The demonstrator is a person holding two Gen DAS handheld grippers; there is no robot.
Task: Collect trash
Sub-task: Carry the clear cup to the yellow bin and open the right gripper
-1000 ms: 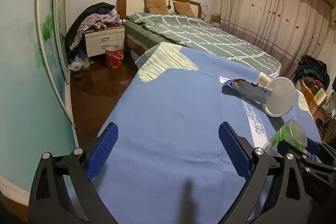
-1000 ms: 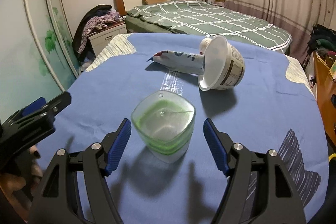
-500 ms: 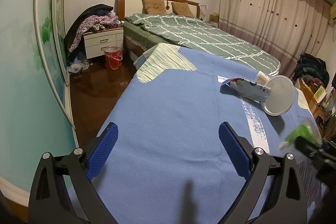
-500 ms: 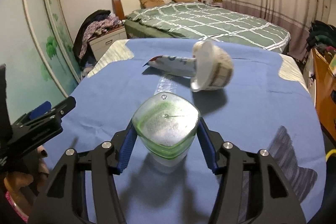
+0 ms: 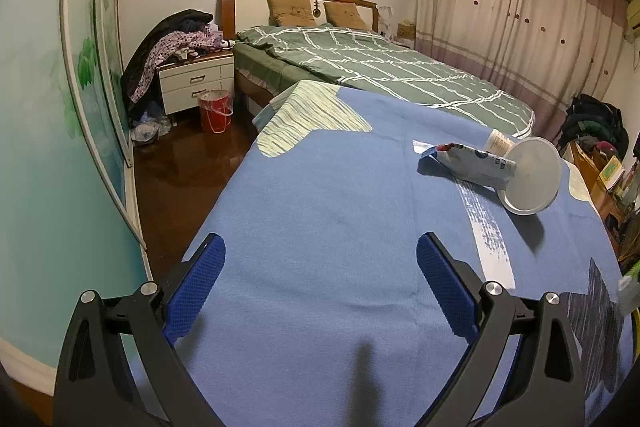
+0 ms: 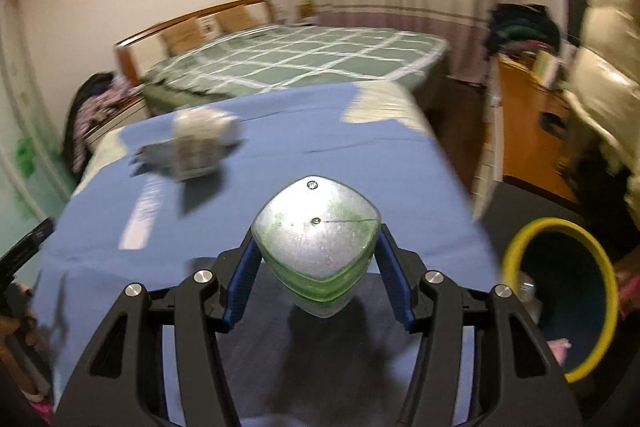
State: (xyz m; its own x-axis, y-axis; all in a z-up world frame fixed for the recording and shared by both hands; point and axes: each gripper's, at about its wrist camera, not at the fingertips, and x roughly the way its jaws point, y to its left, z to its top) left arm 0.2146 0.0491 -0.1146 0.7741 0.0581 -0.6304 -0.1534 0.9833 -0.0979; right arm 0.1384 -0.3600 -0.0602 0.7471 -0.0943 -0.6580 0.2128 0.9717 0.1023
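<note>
**Cup clamped, bin at the table's edge**

Pads of the right gripper (image 6: 316,275) press both sides of one green-tinted cup (image 6: 316,247), lifted above the near edge of the blue cloth (image 6: 280,147); its jaws closed within the last second and have since held. The right view is smeared, so the cup's base mark cannot be read. The left gripper (image 5: 320,287) hangs wide apart over bare cloth, empty. Further out lie two more pieces of trash: one crumpled wrapper (image 5: 468,163), tucked into the mouth of one tipped white tub (image 5: 528,179). Their print is too small to read. One yellow-rimmed bin (image 6: 560,299) sits low at right, partly cut off, its contents unclear.
</note>
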